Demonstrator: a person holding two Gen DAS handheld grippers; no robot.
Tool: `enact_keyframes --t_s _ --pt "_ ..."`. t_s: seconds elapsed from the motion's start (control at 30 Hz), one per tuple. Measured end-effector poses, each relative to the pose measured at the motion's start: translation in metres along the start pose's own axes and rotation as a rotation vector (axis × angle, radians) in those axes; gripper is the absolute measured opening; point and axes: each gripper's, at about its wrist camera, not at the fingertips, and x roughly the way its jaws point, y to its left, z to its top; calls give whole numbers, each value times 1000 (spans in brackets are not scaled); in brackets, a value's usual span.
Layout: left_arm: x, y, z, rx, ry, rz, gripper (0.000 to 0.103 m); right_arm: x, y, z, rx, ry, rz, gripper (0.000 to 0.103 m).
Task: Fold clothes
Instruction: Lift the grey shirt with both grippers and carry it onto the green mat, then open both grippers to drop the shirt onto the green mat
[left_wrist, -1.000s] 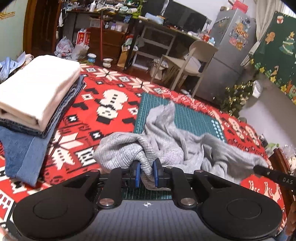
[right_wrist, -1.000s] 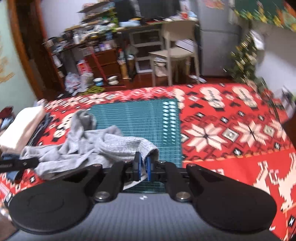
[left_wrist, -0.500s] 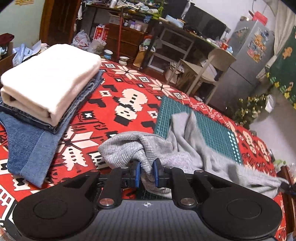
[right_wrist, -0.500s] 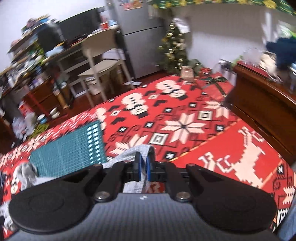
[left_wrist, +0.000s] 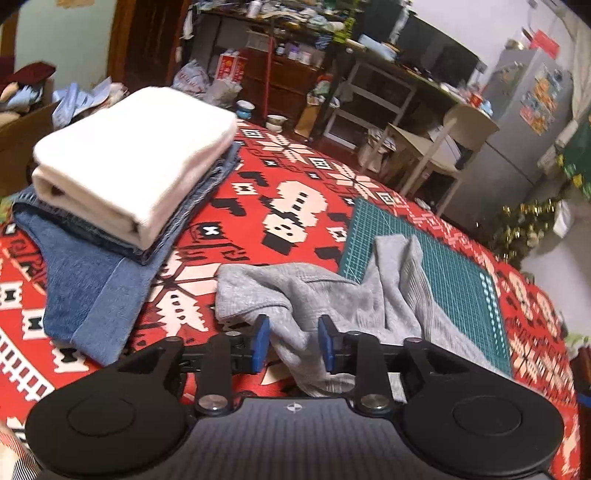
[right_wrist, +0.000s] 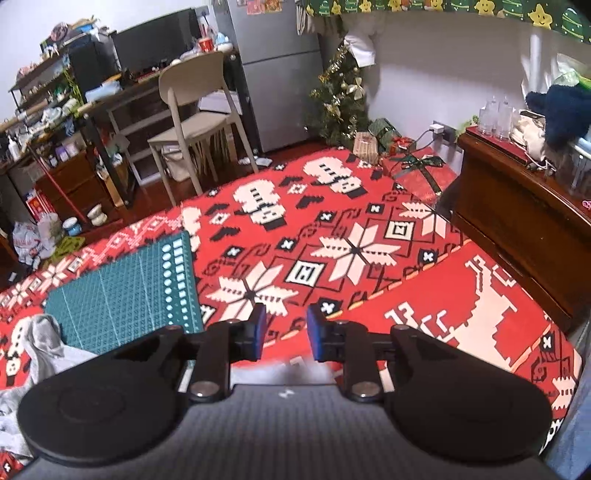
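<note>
Grey garment (left_wrist: 332, 295) between just-parted left hand-held gripper (left_wrist: 294, 341) | right hand-held gripper (right_wrist: 283, 332) just parted, empty

The blanket (left_wrist: 295, 206) is bright red with white snowflakes and black bits. The mat (left_wrist: 439, 266) is green with little squares. The top (left_wrist: 332, 295) is grey (ribbed). Folded jeans (left_wrist: 88, 295) are blue, under a cream cloth (left_wrist: 136, 162).

The grey garment (left_wrist: 332, 299) continues beneath the left gripper (left_wrist: 294, 345) body, its near edge hidden; its right end runs behind that body too.
</note>
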Motion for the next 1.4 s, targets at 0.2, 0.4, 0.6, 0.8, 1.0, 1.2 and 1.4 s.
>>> enact_keyframes --t_s 0.2,0.4,0.6,0.8,1.0,1.2,1.4 --pt "1 6 2 -52 19 -29 32 -4 37 -6 -104 38 263 29" --pt "8 0 0 -39 61 -68 36 -7 93 -30 -277 95 443 29" --pt "11 -1 -1 -42 77 -90 37 -4 143 -57 -416 159 570 30" --pt "10 6 1 -90 79 -112 37 3 174 -72 -488 181 633 31" --pt "13 7 2 -100 87 -121 37 24 194 -88 -566 226 632 30" --pt "17 7 3 -96 94 -119 37 30 188 -84 -560 185 528 6" --pt "14 10 3 -109 86 -123 38 31 152 -50 -393 109 422 3"
